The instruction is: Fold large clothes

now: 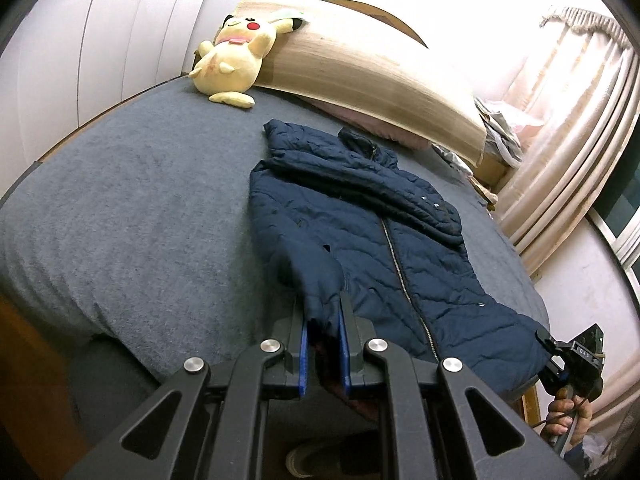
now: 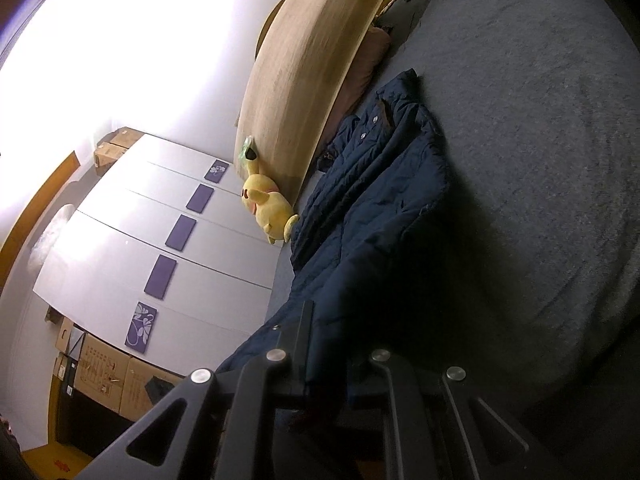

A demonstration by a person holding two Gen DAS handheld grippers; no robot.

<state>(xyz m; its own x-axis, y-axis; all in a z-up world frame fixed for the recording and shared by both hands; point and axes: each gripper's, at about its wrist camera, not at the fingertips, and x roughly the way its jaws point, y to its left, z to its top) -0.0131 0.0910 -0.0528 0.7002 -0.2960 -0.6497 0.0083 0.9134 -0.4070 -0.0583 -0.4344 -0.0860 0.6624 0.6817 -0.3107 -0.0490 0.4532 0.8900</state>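
A navy quilted jacket (image 1: 360, 216) lies zip-up on the grey bed (image 1: 140, 200), collar toward the headboard, with a sleeve folded across its chest. My left gripper (image 1: 323, 308) is shut on the near left hem corner, and the cloth bunches between the blue pads (image 1: 344, 344). At the lower right, my right gripper (image 1: 546, 350), held by a hand (image 1: 568, 416), is shut on the other hem corner. In the right wrist view, which is rolled sideways, the jacket (image 2: 372, 208) runs away from my right gripper (image 2: 332, 340), whose dark fingers are closed on the hem.
A yellow plush toy (image 1: 236, 60) leans on a tan rolled mat (image 1: 360, 60) at the head of the bed. Curtains (image 1: 580, 140) hang at the right. White wardrobe doors (image 2: 160, 240) and cardboard boxes (image 2: 108, 372) line the far side. A shoe (image 1: 308, 460) is on the floor below.
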